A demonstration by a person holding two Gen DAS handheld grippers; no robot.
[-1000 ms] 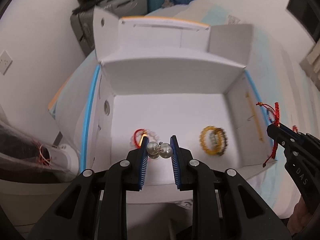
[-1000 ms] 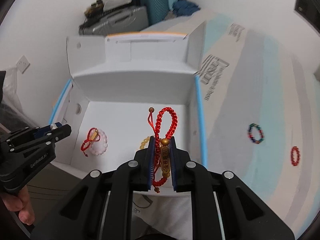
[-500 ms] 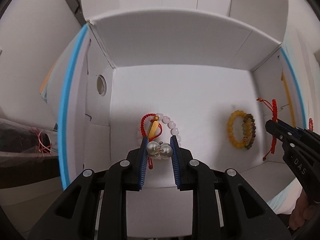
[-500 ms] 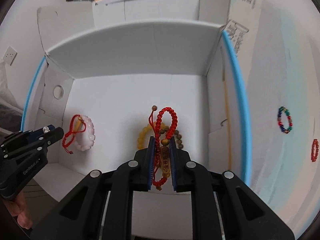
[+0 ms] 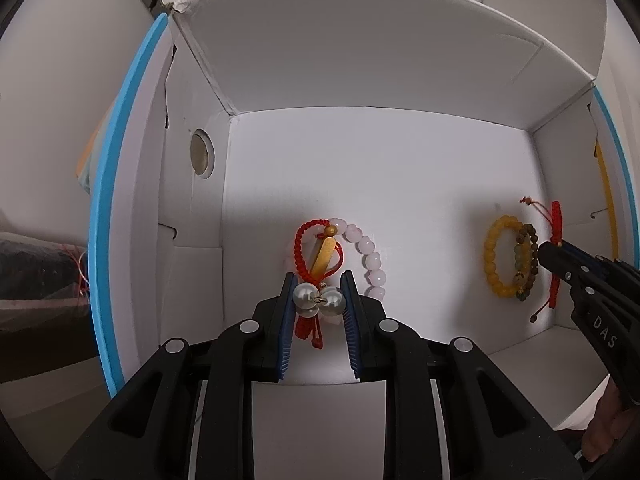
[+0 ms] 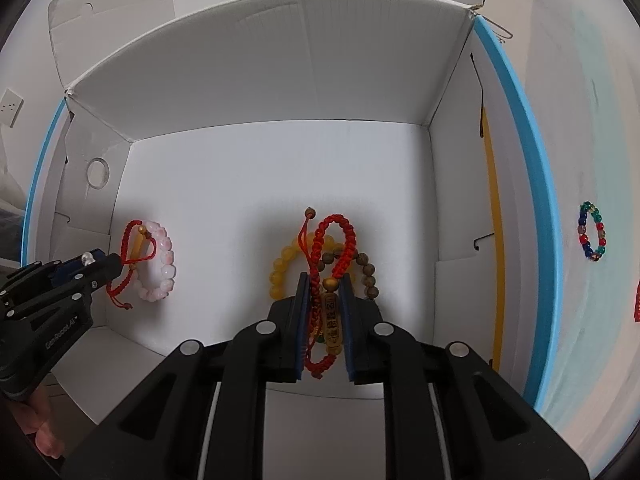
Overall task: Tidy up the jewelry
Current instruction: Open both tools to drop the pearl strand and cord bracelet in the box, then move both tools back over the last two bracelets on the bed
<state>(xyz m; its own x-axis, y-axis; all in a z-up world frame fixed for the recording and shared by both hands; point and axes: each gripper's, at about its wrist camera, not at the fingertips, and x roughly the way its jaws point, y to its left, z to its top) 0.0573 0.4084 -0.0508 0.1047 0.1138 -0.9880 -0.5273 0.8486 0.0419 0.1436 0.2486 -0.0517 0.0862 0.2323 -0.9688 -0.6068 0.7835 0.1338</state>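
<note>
- The white cardboard box (image 5: 380, 184) (image 6: 280, 168) takes up most of what you see in both views, flaps open, blue-edged side walls rising on either side of your claws.
- The surface under the box, pale with a light blue tint (image 6: 580, 140), shows to the right of it. I cannot tell whether it is a worktop or a bed.
- On the box floor at left lies a pink bead bracelet (image 5: 370, 252) (image 6: 164, 264), with a red cord bracelet carrying a gold bar (image 5: 324, 254) (image 6: 138, 248) lying across it.
- On the floor at right lie a yellow bead bracelet (image 5: 491, 260) (image 6: 280, 268) and a brown bead bracelet (image 5: 527, 258) (image 6: 368, 272), touching each other.
- Outside the box, beyond its right wall, a multicoloured bead bracelet (image 6: 591, 231) lies on the pale surface, and a red item (image 6: 637, 304) is cut off at the frame edge.
- Your left claw (image 5: 319, 304) (image 6: 98, 262) is narrowed to a small gap and pinches a cluster of pearl earrings (image 5: 318, 300), directly above the pink and red-cord pair.
- Your right claw (image 6: 326, 308) (image 5: 550, 250) is nearly closed on a braided red bracelet with a gold tag (image 6: 332, 280) (image 5: 555, 224), its loop hanging over the yellow and brown beads.
</note>
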